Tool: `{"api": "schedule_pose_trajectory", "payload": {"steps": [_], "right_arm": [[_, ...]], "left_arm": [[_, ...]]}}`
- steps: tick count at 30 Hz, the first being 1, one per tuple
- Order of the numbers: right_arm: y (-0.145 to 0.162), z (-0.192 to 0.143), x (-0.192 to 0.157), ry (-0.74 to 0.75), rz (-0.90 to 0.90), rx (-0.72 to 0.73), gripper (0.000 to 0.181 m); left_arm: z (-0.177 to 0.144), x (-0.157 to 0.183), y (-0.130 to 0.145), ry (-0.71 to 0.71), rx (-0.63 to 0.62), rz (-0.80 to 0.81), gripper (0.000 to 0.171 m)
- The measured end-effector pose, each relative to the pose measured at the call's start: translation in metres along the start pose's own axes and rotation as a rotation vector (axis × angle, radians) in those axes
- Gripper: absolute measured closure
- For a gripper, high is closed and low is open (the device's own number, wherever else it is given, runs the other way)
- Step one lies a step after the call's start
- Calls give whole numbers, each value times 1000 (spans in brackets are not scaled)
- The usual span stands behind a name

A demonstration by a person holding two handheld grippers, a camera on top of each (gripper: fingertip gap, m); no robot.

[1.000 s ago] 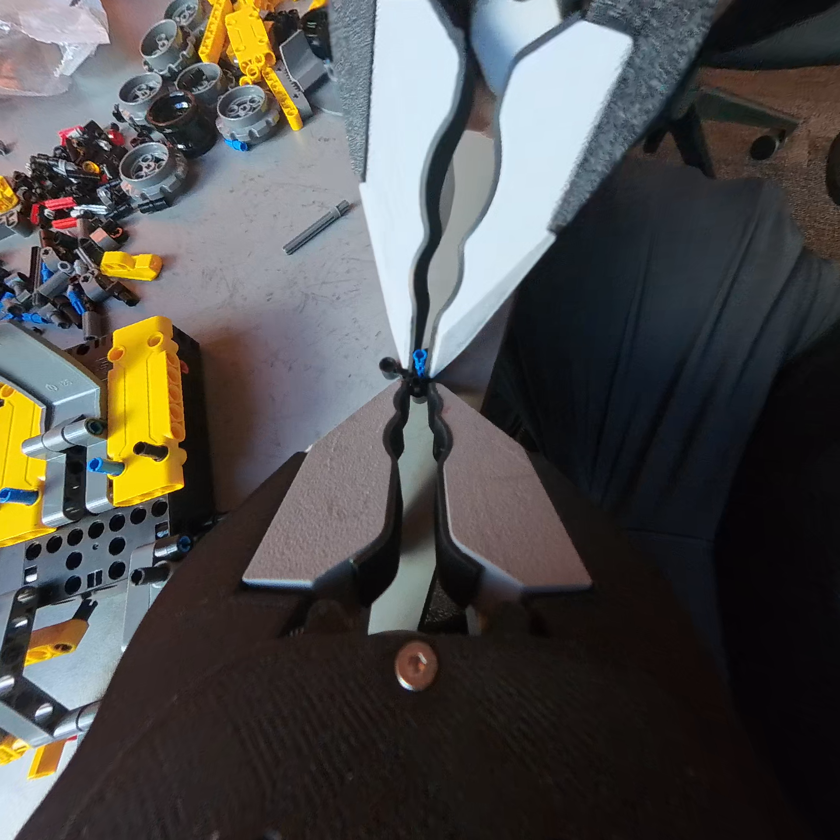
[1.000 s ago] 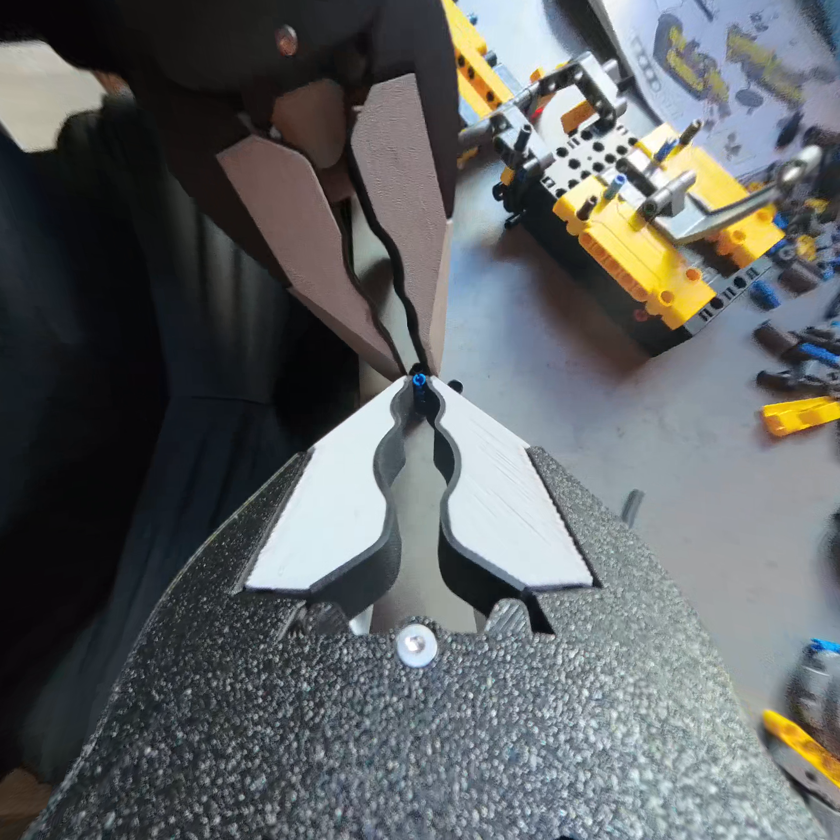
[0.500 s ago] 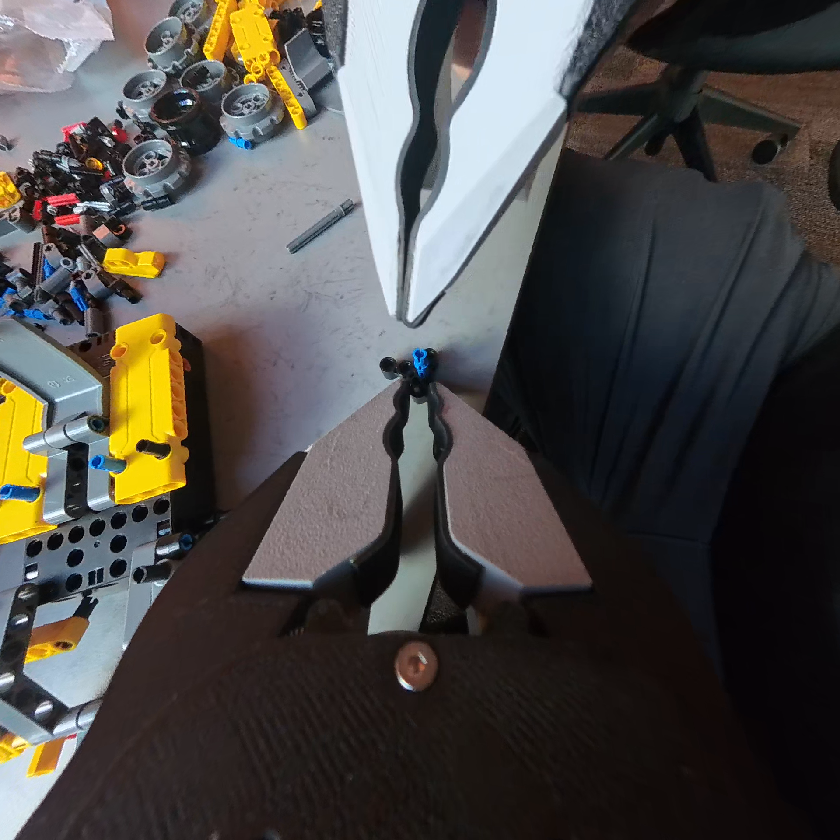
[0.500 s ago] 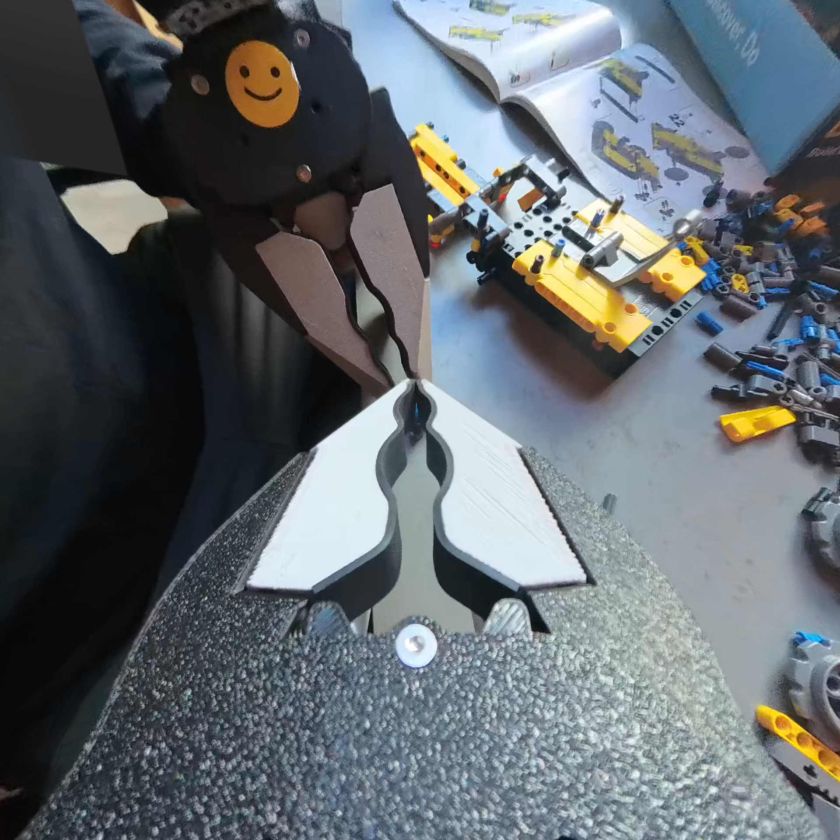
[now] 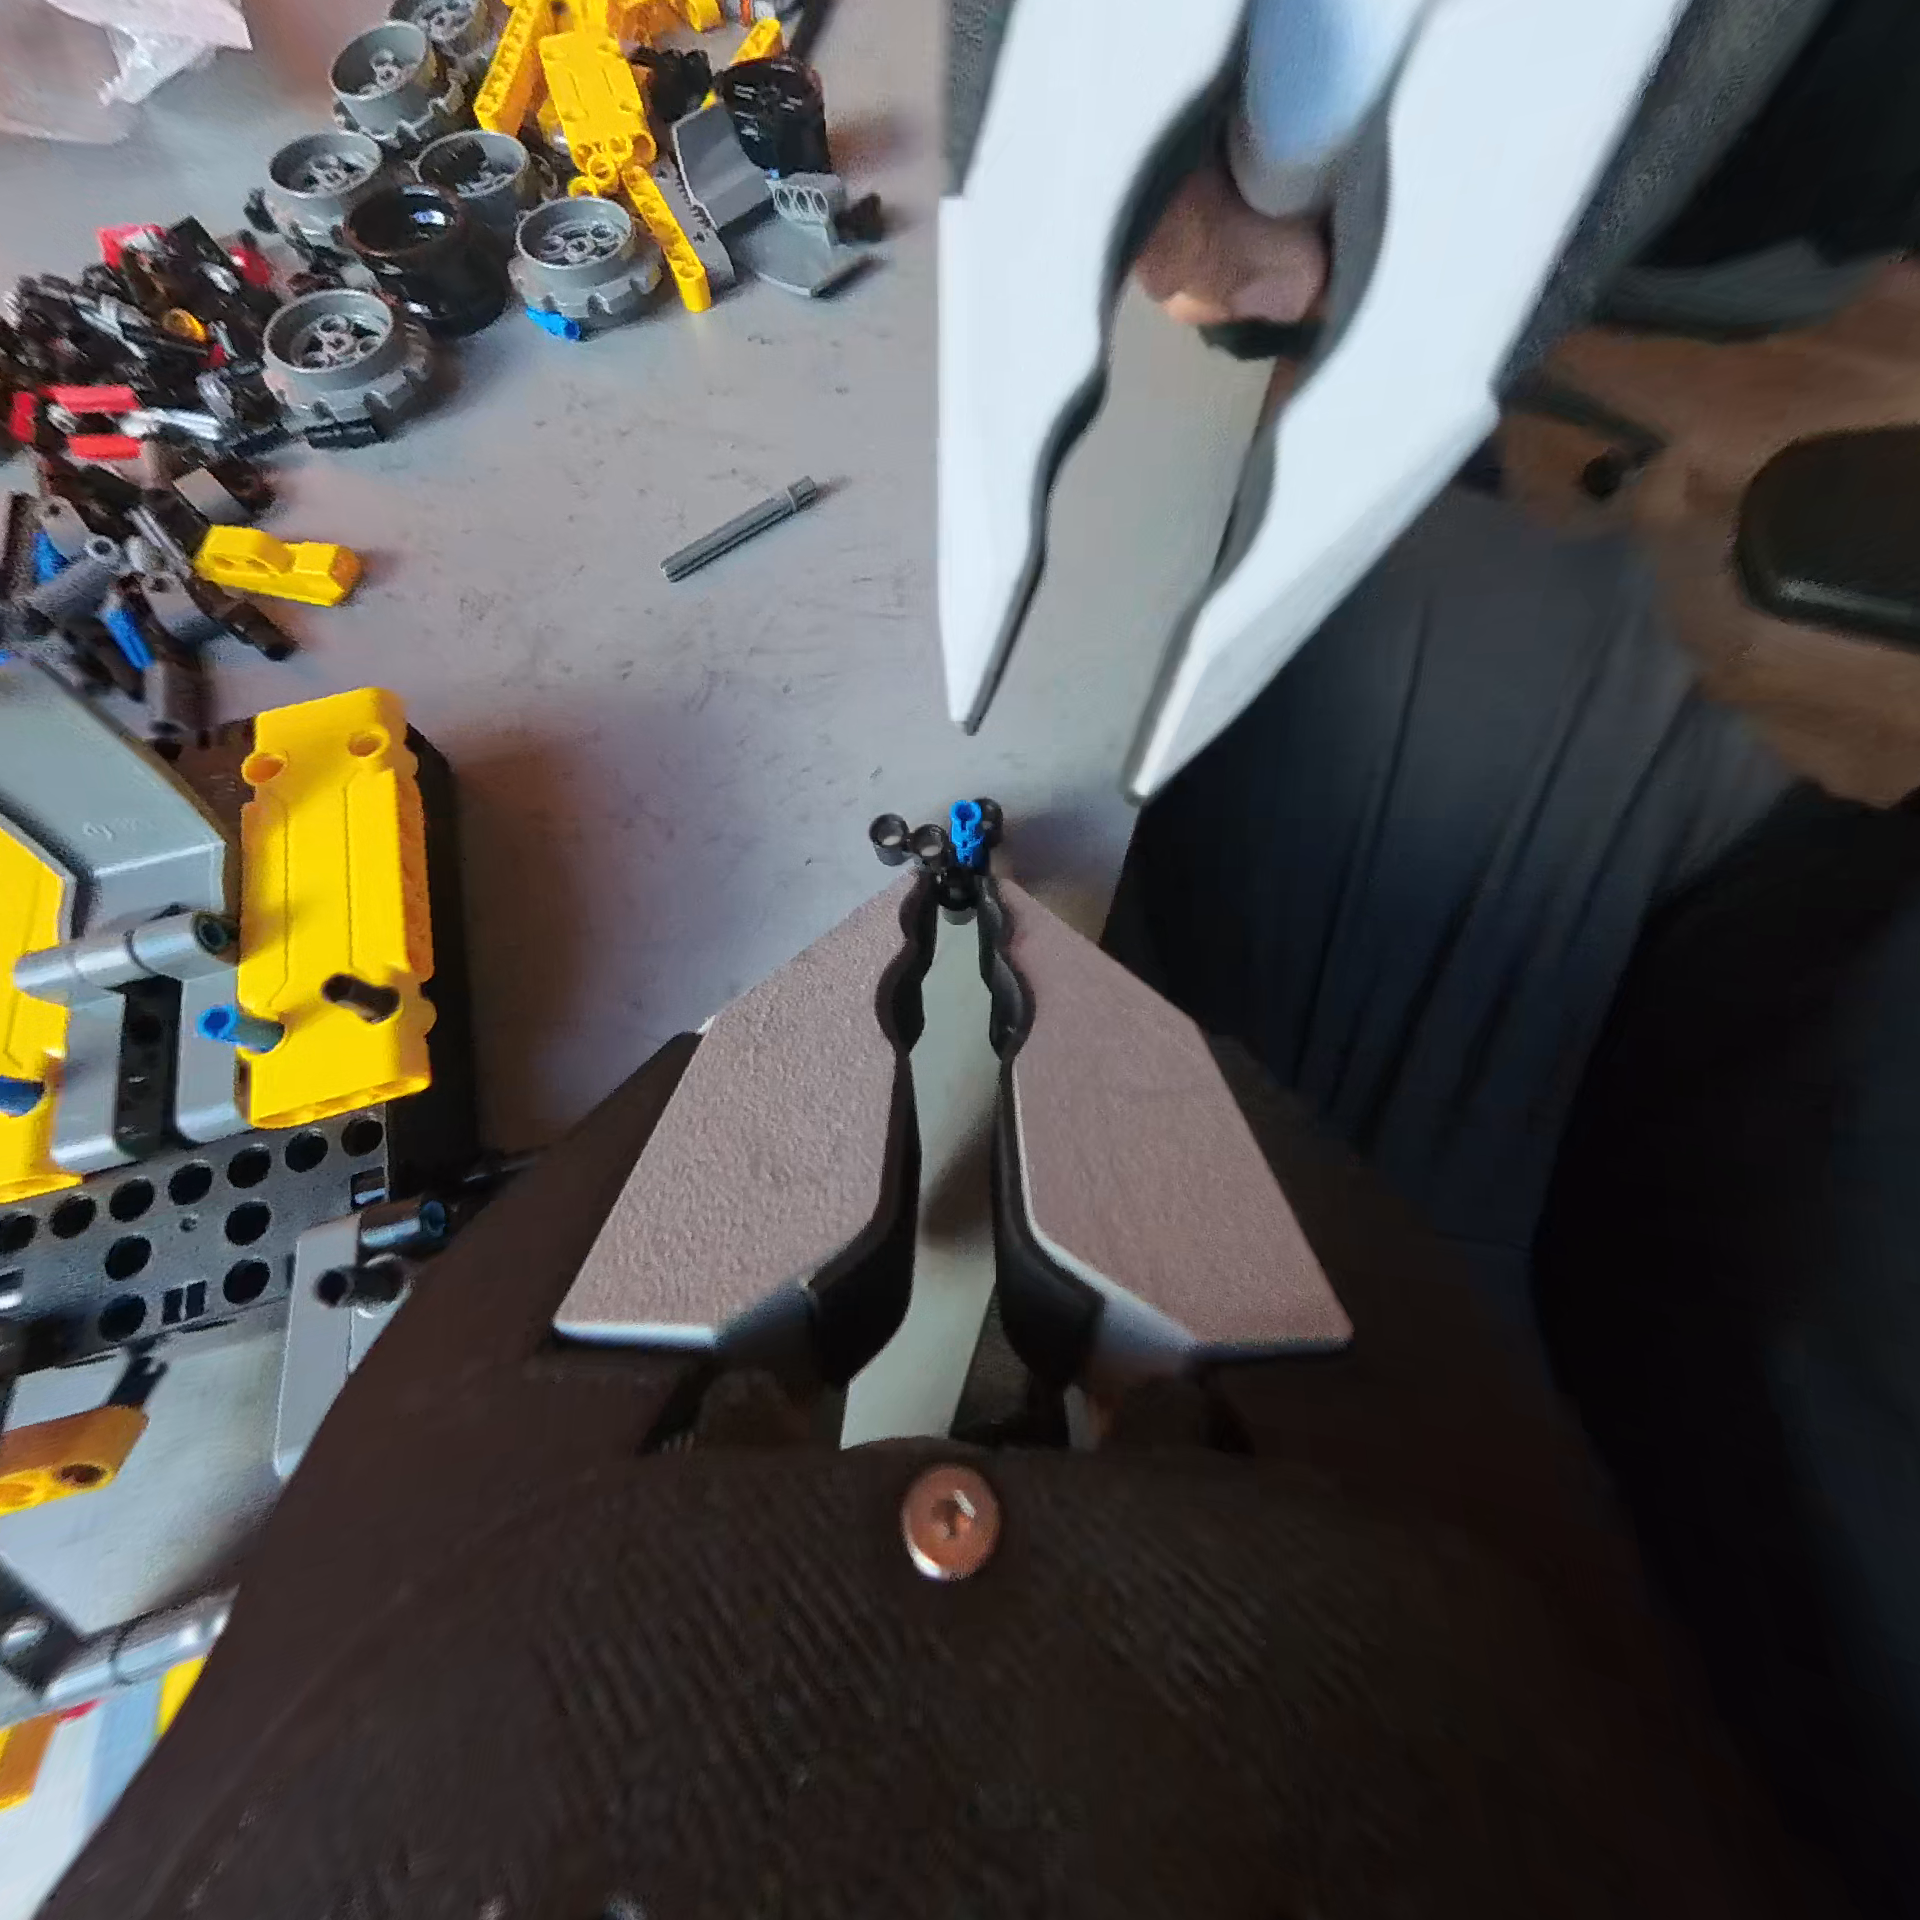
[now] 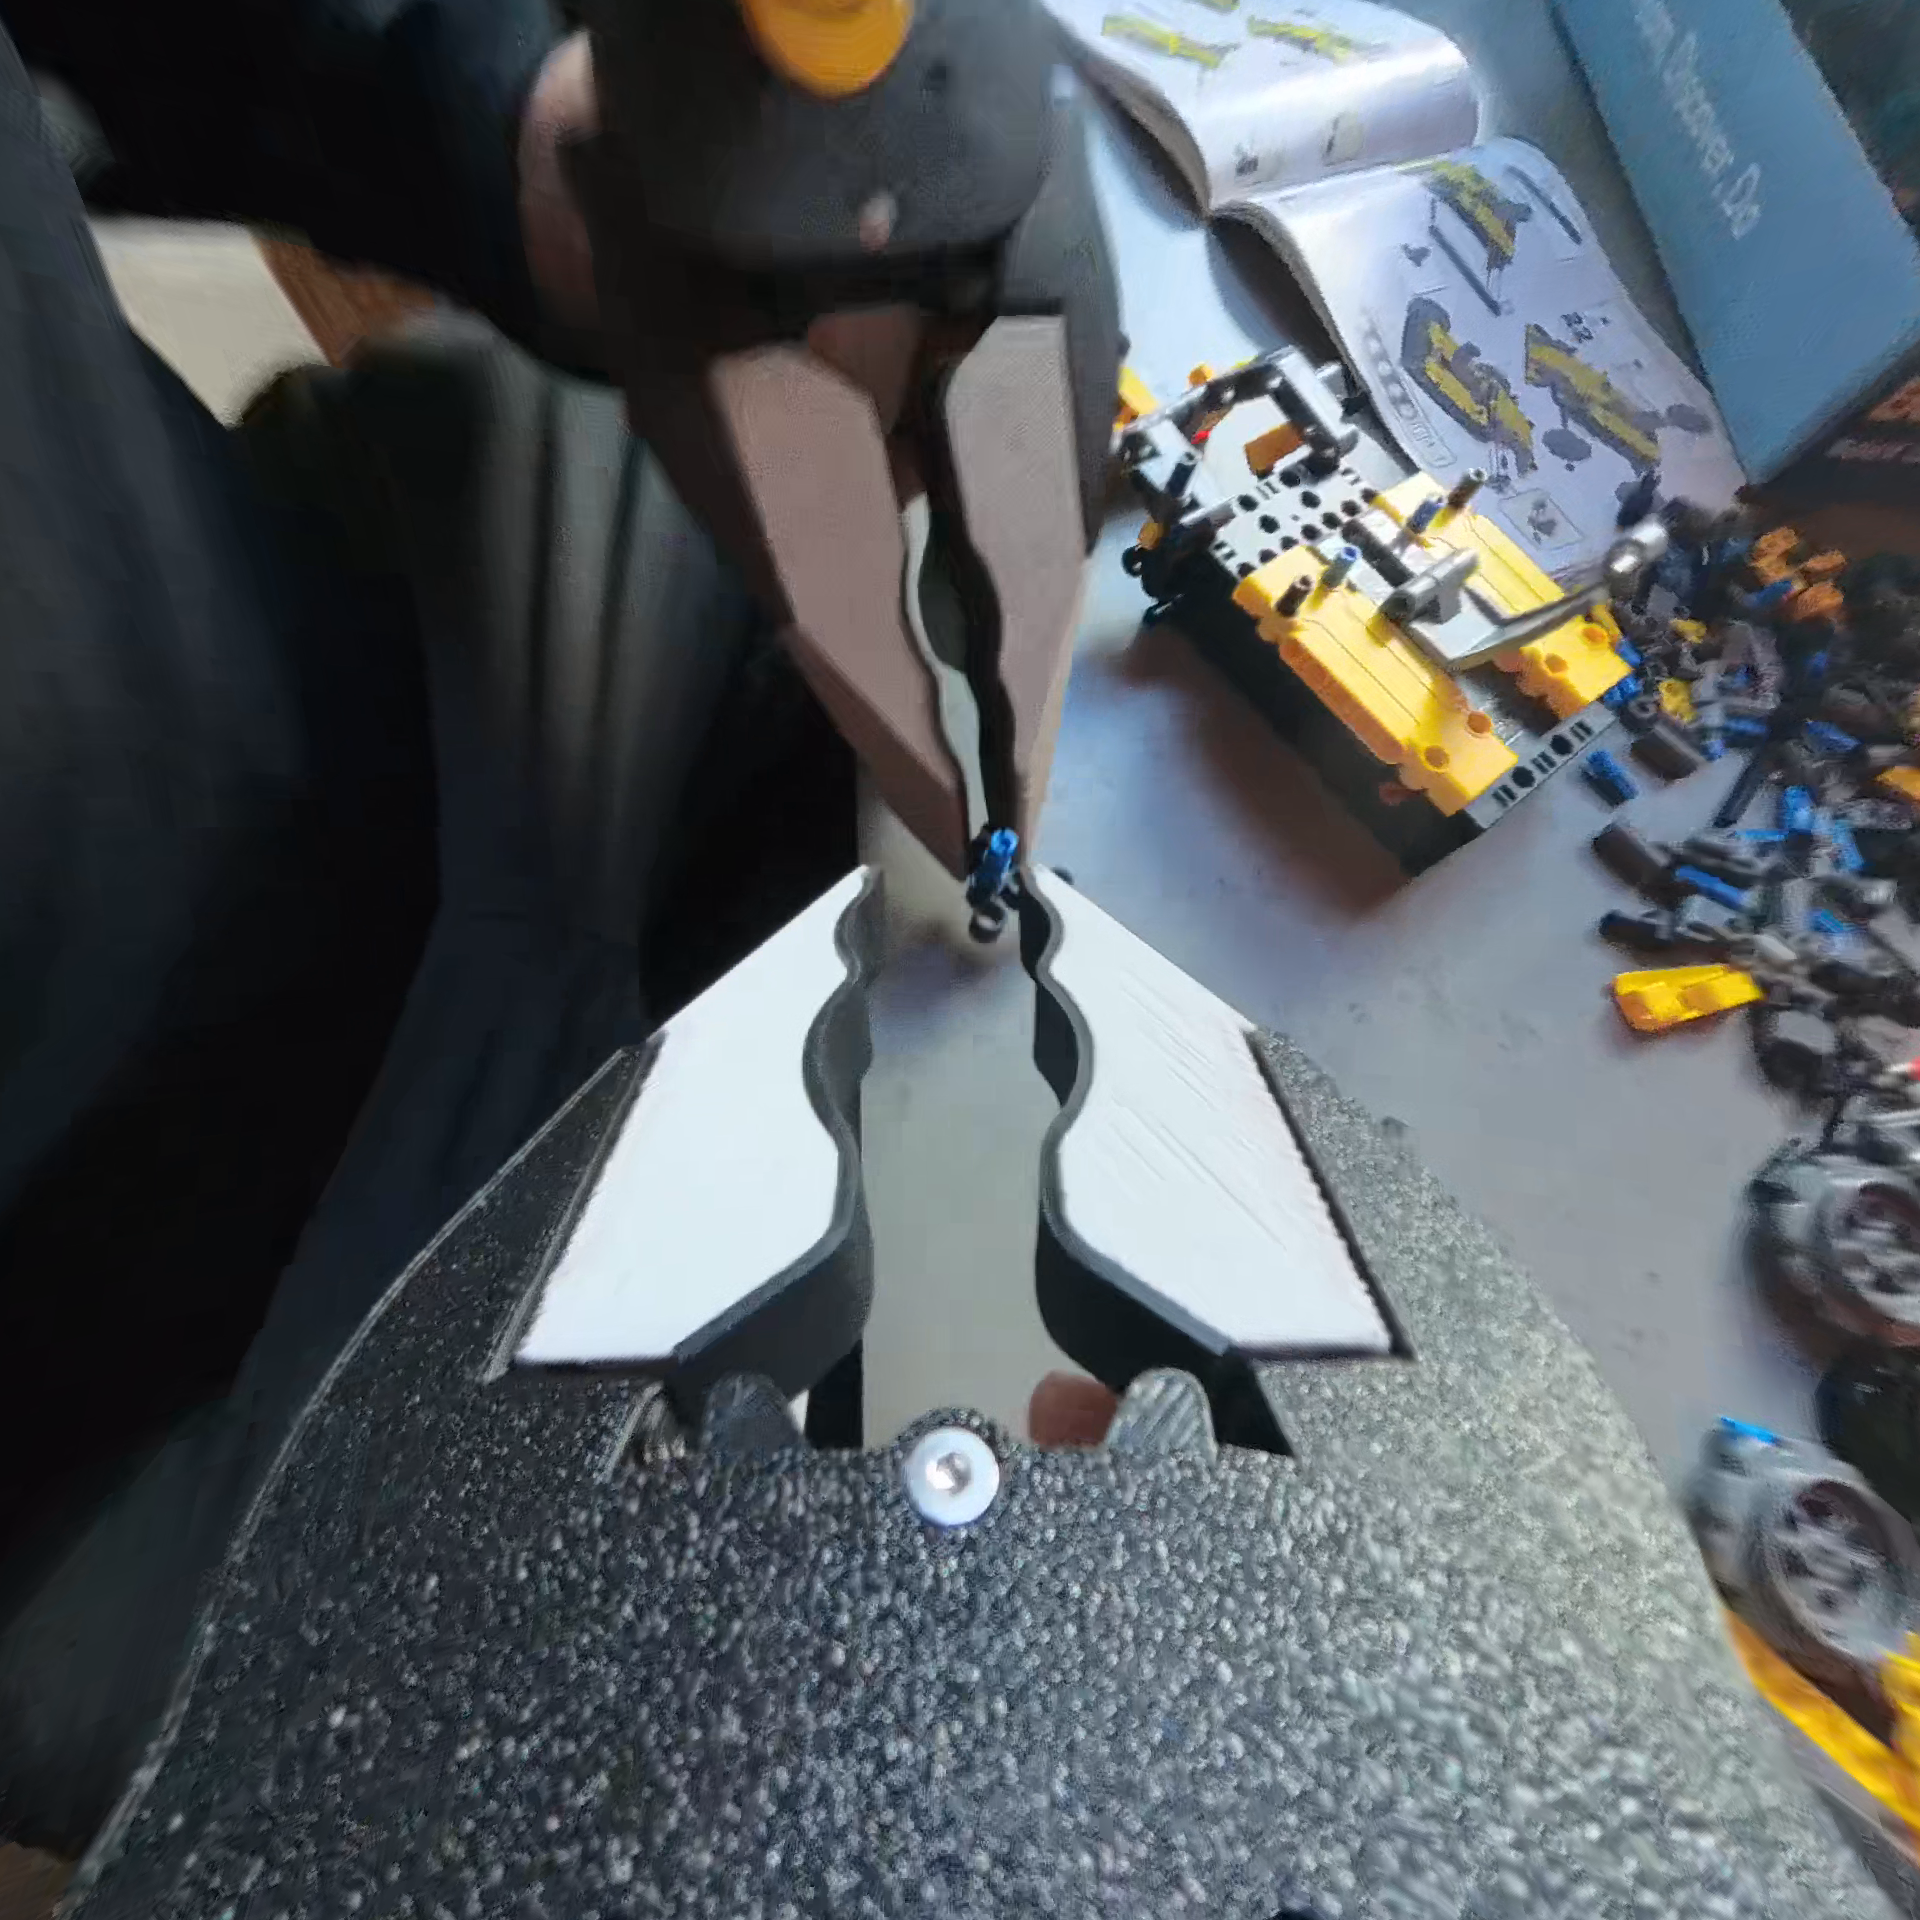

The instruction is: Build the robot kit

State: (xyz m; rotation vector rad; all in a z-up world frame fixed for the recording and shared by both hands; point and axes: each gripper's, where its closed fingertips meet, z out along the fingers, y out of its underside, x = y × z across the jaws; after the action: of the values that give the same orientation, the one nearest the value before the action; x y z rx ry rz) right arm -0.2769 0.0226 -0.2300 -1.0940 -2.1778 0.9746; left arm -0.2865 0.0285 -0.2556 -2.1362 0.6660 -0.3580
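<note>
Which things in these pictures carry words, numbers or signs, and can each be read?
Blue box: white lettering along its side, not copied here.
Open instruction booklet: printed diagrams; any numbers too blurred to read.
Grey panel: tiny raised marking, too small to read.
Orange sticker: cut off by the frame, nothing legible.

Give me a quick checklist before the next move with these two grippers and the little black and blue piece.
1. Left gripper shut on the black connector with blue pin: ok.
2. Right gripper open, nothing between its fingers: ok.
3. Right gripper apart from the connector: ok in the left wrist view.
4. Blue pin fully seated: cannot tell, too small.
5. Connector above bare grey table, not above the yellow model: ok.
6. Sharp view: not ok, right wrist view is blurred.
</note>
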Motion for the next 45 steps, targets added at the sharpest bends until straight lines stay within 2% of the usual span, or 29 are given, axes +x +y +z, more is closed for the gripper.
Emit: {"api": "schedule_pose_trajectory", "payload": {"steps": [4,8,13,17,20,23,29,33,36,41,45], "right_arm": [[-1,0,4,170,-223,-53,150],[-9,-1,-4,184,-331,-56,145],[-17,0,-24,134,-464,-80,146],[-22,5,-28,151,-549,-96,153],[-25,6,-28,141,-497,-57,153],[-23,8,-32,128,-476,-31,169],[-17,12,-20,140,-295,-8,172],[-14,10,-6,140,-143,25,173],[-10,7,-1,85,-5,53,173],[-8,6,3,22,135,96,173],[-4,9,4,28,119,67,173]], "left_arm": [[-10,9,-13,170,83,-200,167],[-16,22,-19,366,126,-375,167],[-36,45,-23,661,133,-499,167],[-44,50,-24,758,141,-548,167],[-45,55,-20,786,118,-546,167],[-46,53,-21,793,129,-566,167],[-40,40,-21,723,144,-605,167],[-37,28,-25,602,172,-560,163],[-31,14,-16,380,117,-367,149],[-25,5,-11,74,74,92,159],[-22,3,-12,-31,75,215,155]]}}
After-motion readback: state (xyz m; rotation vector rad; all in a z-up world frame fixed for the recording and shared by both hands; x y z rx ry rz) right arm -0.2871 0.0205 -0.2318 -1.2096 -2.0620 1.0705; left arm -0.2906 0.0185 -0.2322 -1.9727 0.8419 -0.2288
